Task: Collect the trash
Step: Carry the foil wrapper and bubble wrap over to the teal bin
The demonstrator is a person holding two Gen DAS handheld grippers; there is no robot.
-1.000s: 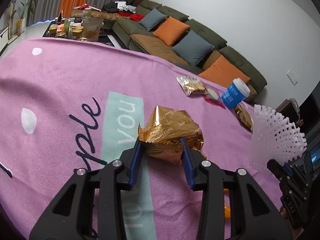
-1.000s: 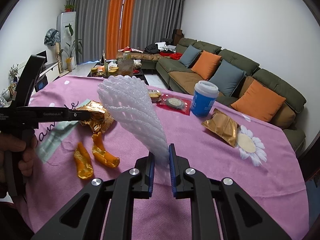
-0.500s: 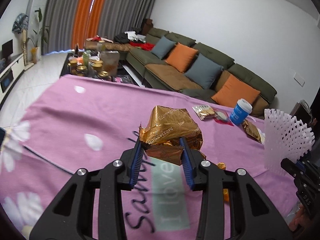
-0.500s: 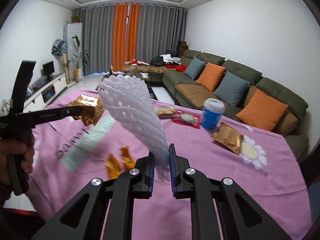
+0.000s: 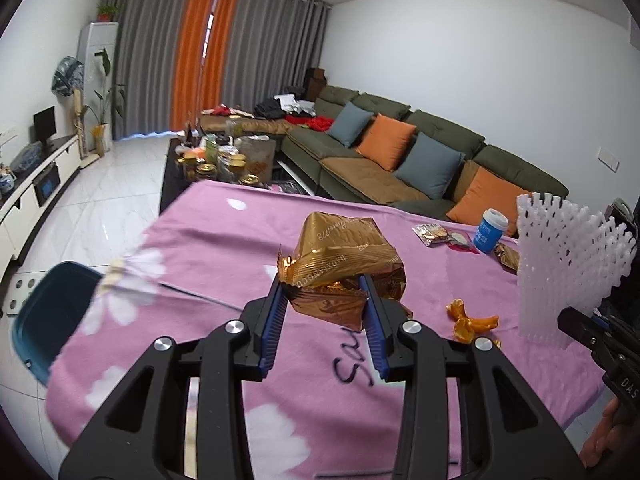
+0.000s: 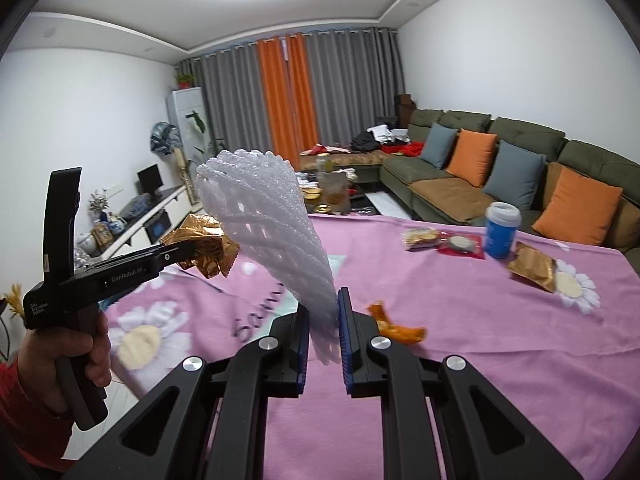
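My left gripper (image 5: 323, 304) is shut on a crumpled gold foil wrapper (image 5: 344, 260) and holds it in the air above the pink tablecloth (image 5: 224, 232). It also shows in the right wrist view (image 6: 208, 246). My right gripper (image 6: 323, 320) is shut on a white foam fruit net (image 6: 268, 232), held up over the table's near edge; the net also shows in the left wrist view (image 5: 568, 264). Orange peel pieces (image 5: 468, 320) lie on the cloth between the grippers.
A dark blue bin (image 5: 48, 312) stands on the floor off the table's left edge. A blue cup (image 6: 500, 230), a snack packet (image 6: 420, 236), a red wrapper (image 6: 460, 246) and a gold packet (image 6: 534, 266) lie at the table's far right. A sofa (image 5: 420, 160) runs behind.
Both grippers have lifted and pulled back toward the table's near left edge with their loads. The blue bin has come into the left wrist view.
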